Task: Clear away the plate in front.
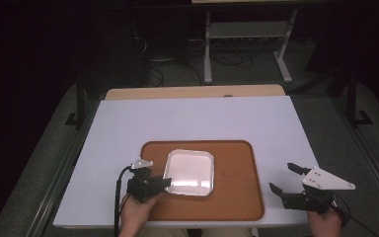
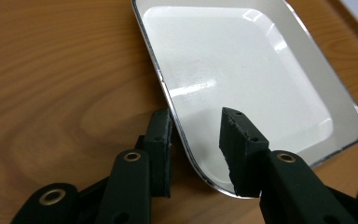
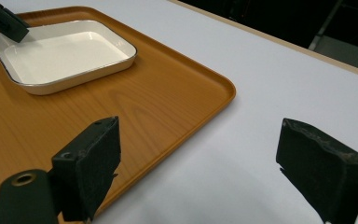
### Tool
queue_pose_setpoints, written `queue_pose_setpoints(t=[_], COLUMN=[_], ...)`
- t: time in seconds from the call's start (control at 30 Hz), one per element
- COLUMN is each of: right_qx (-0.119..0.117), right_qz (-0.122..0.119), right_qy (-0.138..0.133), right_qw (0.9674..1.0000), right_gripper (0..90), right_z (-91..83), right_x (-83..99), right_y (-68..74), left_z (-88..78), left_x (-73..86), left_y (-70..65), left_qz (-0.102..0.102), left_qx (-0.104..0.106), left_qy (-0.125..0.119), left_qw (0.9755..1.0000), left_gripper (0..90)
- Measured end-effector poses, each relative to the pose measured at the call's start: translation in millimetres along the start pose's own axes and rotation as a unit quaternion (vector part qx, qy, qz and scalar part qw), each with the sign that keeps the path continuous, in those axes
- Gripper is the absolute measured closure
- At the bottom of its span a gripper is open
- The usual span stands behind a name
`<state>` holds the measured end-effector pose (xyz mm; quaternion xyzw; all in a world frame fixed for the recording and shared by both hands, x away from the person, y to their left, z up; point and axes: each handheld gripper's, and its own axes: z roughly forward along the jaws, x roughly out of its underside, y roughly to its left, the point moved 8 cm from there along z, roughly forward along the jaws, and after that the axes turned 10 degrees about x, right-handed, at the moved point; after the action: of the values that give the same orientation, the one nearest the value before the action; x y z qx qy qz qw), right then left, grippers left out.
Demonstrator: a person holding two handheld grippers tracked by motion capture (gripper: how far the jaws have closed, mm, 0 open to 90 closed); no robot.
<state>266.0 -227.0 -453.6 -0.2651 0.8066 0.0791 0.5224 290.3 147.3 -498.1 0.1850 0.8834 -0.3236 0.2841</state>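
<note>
White table (image 1: 192, 118) carries a wooden tray (image 1: 237, 197), and a white dish (image 1: 190, 172) lies on it. Left gripper (image 2: 196, 140) straddles the dish's near rim, jaws apart. Right gripper (image 1: 285, 178) hovers wide open beside the tray.

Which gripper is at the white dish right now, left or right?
The left gripper: its open jaws straddle the white dish's rim. The right gripper hangs open beside the tray.

Left claw (image 2: 196, 144) straddles the dish (image 2: 242, 79) rim; pad contact cannot be confirmed. Dish's far edge and the tray (image 3: 121, 107) are cropped by frame edges.
</note>
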Motion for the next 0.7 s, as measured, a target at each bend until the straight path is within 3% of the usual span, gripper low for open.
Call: queue_pose_setpoints(t=[0.7], right_qx=[0.001], right_qz=[-0.001], right_qy=[0.003], right_qw=[1.0000], right_gripper=[13.0], right_z=[1.4], right_x=[0.2], right_y=[0.0], left_z=[-3.1], left_x=[9.2], left_y=[-10.3], left_qz=[0.003], left_qx=[0.018], left_qy=[-0.002], left_qw=[0.9998], left_gripper=[63.9])
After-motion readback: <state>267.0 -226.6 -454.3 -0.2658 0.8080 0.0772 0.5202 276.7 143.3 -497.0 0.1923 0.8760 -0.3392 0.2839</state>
